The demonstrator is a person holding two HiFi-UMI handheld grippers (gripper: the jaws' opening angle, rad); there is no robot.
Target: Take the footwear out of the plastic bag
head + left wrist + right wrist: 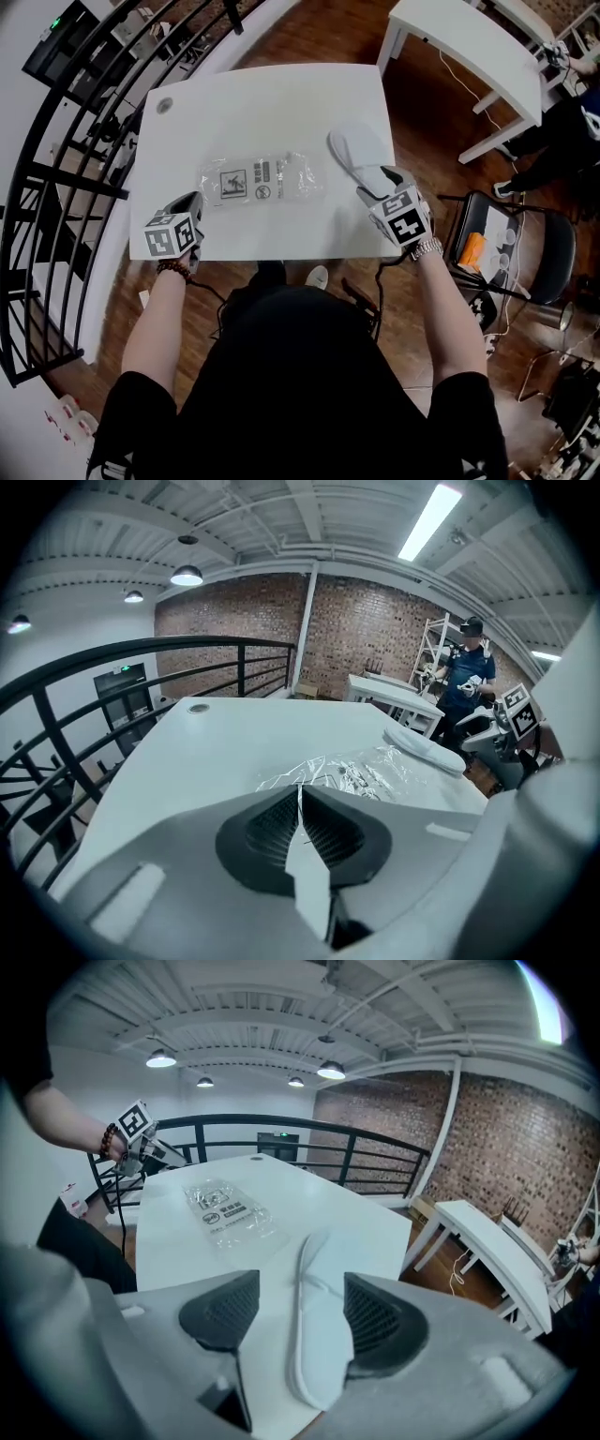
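Left claw [300, 803] pressed together, empty; right claw [300, 1302] spread astride the flat white fabric slipper [361, 155], lying freed at three o'clock of the crinkled clear plastic bag [262, 180].

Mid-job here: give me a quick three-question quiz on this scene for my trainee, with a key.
1. True or false: the slipper lies inside the plastic bag.
2. Multiple choice: the jaws of the left gripper are A) wide apart, B) together with nothing between them, C) closed on the bag.
3. Fill in: in the right gripper view, the thing lying between the open jaws of the right gripper is the ____.

Key
1. False: it lies bare on the table, to the right of the flat bag in the head view.
2. B
3. slipper
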